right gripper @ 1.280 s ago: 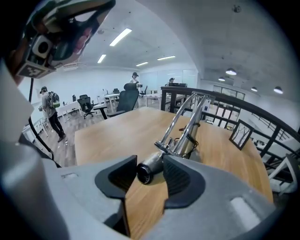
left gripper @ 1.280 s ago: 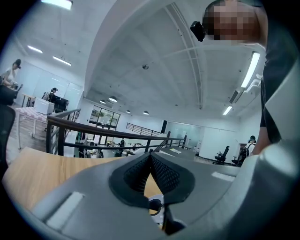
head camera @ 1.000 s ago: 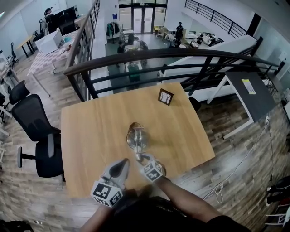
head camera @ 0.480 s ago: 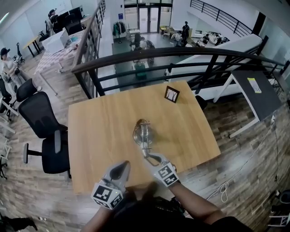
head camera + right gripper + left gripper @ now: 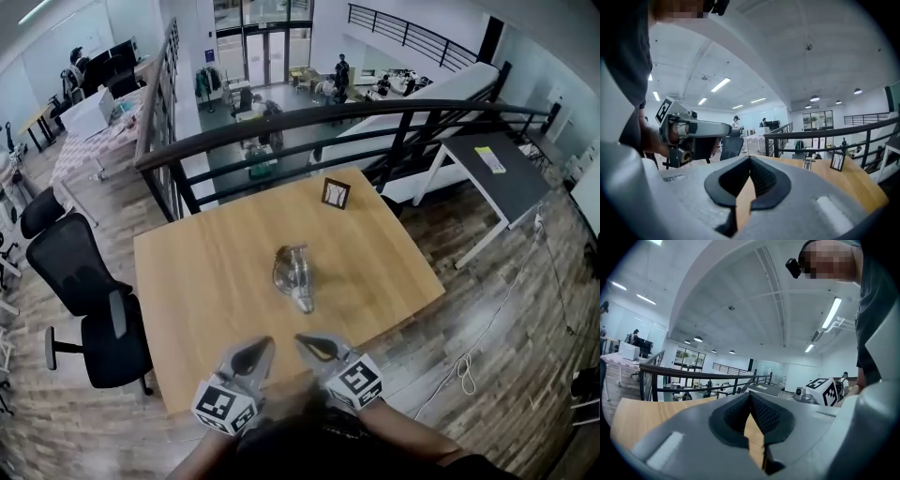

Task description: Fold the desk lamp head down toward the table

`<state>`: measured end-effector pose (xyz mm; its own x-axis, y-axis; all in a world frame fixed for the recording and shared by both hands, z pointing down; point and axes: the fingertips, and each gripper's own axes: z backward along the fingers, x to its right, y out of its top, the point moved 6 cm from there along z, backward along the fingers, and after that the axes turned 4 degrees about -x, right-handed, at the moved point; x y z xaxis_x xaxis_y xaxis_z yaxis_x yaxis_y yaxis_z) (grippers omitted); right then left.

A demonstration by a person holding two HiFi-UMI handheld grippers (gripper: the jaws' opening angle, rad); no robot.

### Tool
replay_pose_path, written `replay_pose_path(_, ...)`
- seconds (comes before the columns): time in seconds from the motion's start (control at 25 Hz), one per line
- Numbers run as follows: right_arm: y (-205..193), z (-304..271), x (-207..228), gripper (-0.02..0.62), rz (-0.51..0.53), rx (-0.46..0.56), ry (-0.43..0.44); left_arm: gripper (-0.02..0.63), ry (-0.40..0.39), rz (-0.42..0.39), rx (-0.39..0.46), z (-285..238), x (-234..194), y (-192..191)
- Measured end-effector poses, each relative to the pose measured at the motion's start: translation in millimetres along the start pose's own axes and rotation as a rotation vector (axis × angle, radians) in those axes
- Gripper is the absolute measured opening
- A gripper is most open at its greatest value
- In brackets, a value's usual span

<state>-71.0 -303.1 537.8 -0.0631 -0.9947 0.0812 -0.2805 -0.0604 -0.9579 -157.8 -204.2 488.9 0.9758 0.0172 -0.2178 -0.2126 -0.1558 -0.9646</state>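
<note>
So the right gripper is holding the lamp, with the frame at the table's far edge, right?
No. The right gripper holds nothing: the right gripper view shows its jaws shut and empty, and the lamp sits apart, in the middle of the table. The frame is at its far edge.

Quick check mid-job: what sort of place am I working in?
Probably an open-plan office, up on a mezzanine: the wooden table sits by a black railing overlooking a lower floor, and a black office chair stands beside it.
</note>
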Motion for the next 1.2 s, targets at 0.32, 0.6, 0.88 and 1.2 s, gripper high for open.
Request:
replay_pose_path(0.32, 1, 6, -100, 0.003, -0.075, 0.040, -0.110, 0.002, -0.101, -0.009, 0.004, 91, 2, -14)
replay_pose_path(0.6, 21, 19, -171, 0.003, -0.106, 0.100, -0.161, 0.002, -0.190, -0.024, 0.002, 143, 20, -19)
replay_pose_path(0.88, 23, 36, -196, 0.002, -0.105, 0.115, -0.207, 0.002, -0.233, -0.019, 0.013, 156, 38, -21)
replay_pose_path(1.2, 23, 41, -217, 0.002, -0.109, 0.128, -0.216, 0.002, -0.235, -0.006, 0.010, 172, 40, -32)
